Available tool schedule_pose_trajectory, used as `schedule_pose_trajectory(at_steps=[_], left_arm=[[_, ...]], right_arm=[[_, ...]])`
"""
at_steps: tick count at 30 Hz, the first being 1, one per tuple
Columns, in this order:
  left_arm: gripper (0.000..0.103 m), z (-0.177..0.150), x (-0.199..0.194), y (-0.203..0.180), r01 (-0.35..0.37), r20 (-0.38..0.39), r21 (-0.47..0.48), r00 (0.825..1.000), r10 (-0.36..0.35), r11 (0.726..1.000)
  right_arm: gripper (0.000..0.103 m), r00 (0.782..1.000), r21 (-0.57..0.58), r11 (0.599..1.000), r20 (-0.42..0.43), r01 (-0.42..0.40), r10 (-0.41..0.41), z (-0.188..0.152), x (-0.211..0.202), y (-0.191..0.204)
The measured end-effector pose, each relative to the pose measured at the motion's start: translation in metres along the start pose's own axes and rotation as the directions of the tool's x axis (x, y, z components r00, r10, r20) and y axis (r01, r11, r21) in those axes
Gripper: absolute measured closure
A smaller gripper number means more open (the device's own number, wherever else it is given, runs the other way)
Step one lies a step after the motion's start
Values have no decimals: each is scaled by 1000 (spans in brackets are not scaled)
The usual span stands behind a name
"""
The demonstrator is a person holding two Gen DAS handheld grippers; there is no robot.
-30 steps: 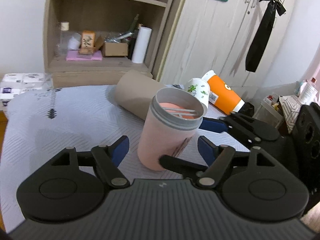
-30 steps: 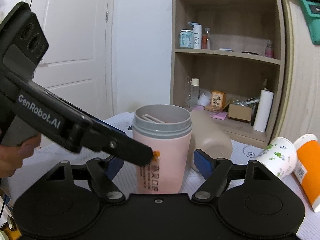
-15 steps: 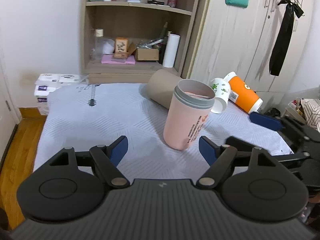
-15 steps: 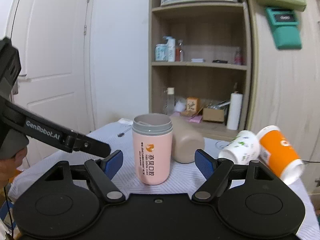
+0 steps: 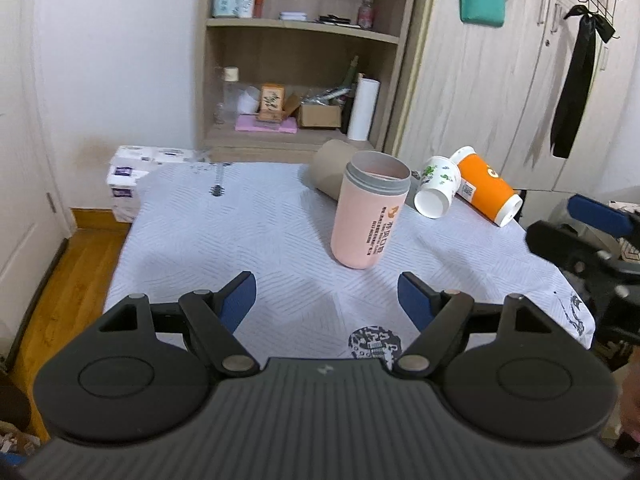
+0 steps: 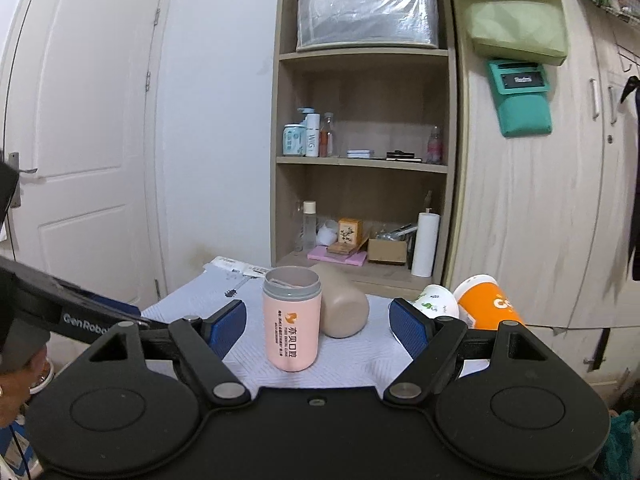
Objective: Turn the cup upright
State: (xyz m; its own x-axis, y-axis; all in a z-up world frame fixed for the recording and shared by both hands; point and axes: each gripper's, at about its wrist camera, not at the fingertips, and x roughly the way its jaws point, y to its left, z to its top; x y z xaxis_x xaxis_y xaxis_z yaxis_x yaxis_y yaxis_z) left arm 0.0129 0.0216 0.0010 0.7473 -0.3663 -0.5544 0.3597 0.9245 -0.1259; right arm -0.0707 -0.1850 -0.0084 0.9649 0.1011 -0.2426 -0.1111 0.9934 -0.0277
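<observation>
And there it stands: the pink cup (image 5: 370,211) is upright on the white quilted cloth (image 5: 240,232), grey rim up and mouth open to the ceiling, sitting at about 12 o'clock just ahead of the left gripper (image 5: 327,294). Nothing is touching it. That left gripper is spread wide with empty air between its blue pads (image 5: 239,294), and the cup is well clear beyond the tips. From the other side, same story: the right gripper (image 6: 316,322) is wide open too, the cup framed dead centre between its fingers but farther off, not within the grasp. By the look of it, the flip itself is done and both tools are clear of the cup so it can stand on its own base.

Now the neighbours, lying on their sides: a tan cup (image 5: 328,168) at 11 o'clock behind the pink one, a white cactus-print cup (image 5: 436,192) at 2 o'clock, and an orange cup (image 5: 486,190) beyond that (each looks like a candidate for the next flip, though I can't say which). The pink cup sits a little apart from them, so a careless sweep toward those risks a knock.
</observation>
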Motion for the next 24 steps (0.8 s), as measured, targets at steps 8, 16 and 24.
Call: schedule_pose_trajectory(at_steps=[8, 16, 24], left_arm=[[18, -2, -24, -6, -43, 33, 11, 999, 42, 999], [7, -2, -36, -13, -63, 53, 19, 997, 62, 998], [0, -2, -39, -17, -94, 43, 17, 995, 93, 995]], right_arm=[[11, 997, 40, 998, -52, 51, -49, 3, -14, 3], [7, 995, 41, 995, -58, 87, -85, 3, -23, 1], [0, 977, 51, 981, -118, 185, -178, 3, -19, -2]])
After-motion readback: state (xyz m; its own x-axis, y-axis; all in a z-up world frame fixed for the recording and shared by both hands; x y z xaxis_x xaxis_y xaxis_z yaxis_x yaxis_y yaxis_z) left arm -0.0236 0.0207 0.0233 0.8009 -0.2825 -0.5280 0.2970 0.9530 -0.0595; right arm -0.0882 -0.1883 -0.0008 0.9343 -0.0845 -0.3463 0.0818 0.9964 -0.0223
